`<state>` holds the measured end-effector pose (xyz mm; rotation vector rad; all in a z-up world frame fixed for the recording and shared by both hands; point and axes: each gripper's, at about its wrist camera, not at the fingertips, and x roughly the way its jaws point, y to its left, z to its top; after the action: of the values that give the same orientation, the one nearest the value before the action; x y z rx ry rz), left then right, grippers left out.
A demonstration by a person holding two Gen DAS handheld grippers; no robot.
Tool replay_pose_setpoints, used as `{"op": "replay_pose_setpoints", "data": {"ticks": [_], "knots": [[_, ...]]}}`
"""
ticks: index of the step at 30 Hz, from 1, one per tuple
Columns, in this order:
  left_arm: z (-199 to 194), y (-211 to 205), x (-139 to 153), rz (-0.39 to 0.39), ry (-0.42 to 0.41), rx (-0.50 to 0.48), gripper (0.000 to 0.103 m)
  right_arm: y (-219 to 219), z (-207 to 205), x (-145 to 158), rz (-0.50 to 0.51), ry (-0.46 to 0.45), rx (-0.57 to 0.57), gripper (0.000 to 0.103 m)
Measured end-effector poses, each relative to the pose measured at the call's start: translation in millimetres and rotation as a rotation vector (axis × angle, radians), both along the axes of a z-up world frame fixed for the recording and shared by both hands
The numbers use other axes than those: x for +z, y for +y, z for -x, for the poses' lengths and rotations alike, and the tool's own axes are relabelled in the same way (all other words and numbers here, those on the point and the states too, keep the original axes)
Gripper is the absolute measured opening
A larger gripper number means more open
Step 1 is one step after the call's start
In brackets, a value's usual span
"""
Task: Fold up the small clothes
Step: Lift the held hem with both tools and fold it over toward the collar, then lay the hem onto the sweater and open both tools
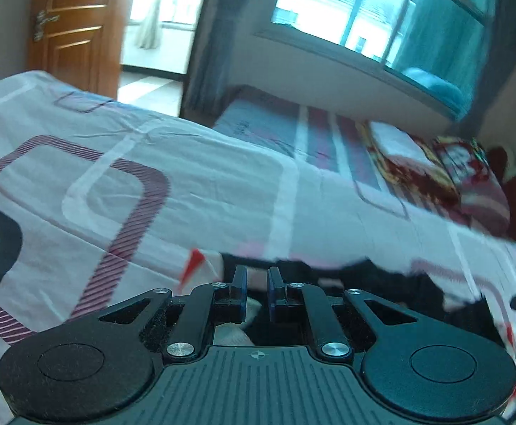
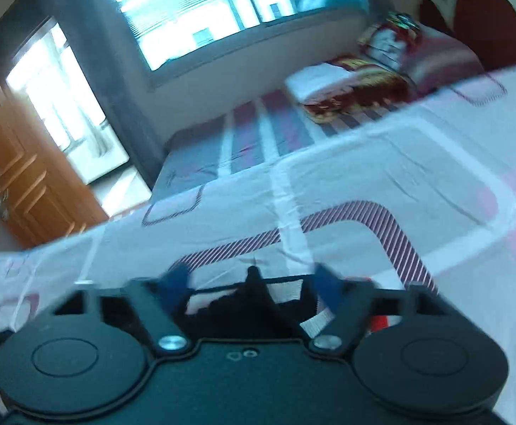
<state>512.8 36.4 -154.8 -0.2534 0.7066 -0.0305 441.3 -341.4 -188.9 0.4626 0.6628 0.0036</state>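
A small dark garment with white and red parts (image 1: 382, 276) lies on the patterned bedsheet (image 1: 152, 184), just past my left gripper (image 1: 257, 279). The left fingers stand close together with a narrow gap; cloth shows behind them, and I cannot tell if they pinch it. In the right wrist view the same dark garment (image 2: 254, 294) sits between and under the fingers of my right gripper (image 2: 254, 283), which is open wide. A black peak of the cloth rises in the gap. The view is blurred by motion.
The bedsheet (image 2: 364, 177) is white with striped and pink rounded shapes. A folded red patterned blanket and pillow (image 1: 435, 173) lie at the head of the bed, near a red headboard (image 2: 484, 17). A window (image 1: 382, 14) and a wooden door (image 1: 74, 24) stand beyond.
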Motion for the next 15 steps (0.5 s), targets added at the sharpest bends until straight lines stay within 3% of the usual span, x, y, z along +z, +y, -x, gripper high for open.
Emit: {"op": "replay_pose_setpoints", "data": {"ticks": [3, 5, 10, 12, 15], "knots": [[6.6, -22.7, -4.7, -0.044, 0.006, -0.091, 0.01, 14.1, 12.6, 1.7, 0.104, 0.004, 0.055, 0.051], [3.1, -35.1, -14.6, -0.047, 0.051, -0.114, 0.01, 30.8, 15.4, -4.7, 0.173, 0.032, 0.118, 0.048], [-7.6, -37.1, -39.3, -0.078, 0.097, -0.06, 0.009, 64.3, 12.4, -27.3, 0.313, 0.097, 0.205, 0.047], [-9.8, -33.1, -39.6, -0.084, 0.086, -0.036, 0.009, 68.2, 10.8, -37.0, 0.416, 0.095, 0.197, 0.048], [-7.1, -27.8, -33.9, -0.046, 0.095, 0.009, 0.009, 58.1, 10.7, -40.1, 0.428, 0.097, 0.136, 0.05]]}}
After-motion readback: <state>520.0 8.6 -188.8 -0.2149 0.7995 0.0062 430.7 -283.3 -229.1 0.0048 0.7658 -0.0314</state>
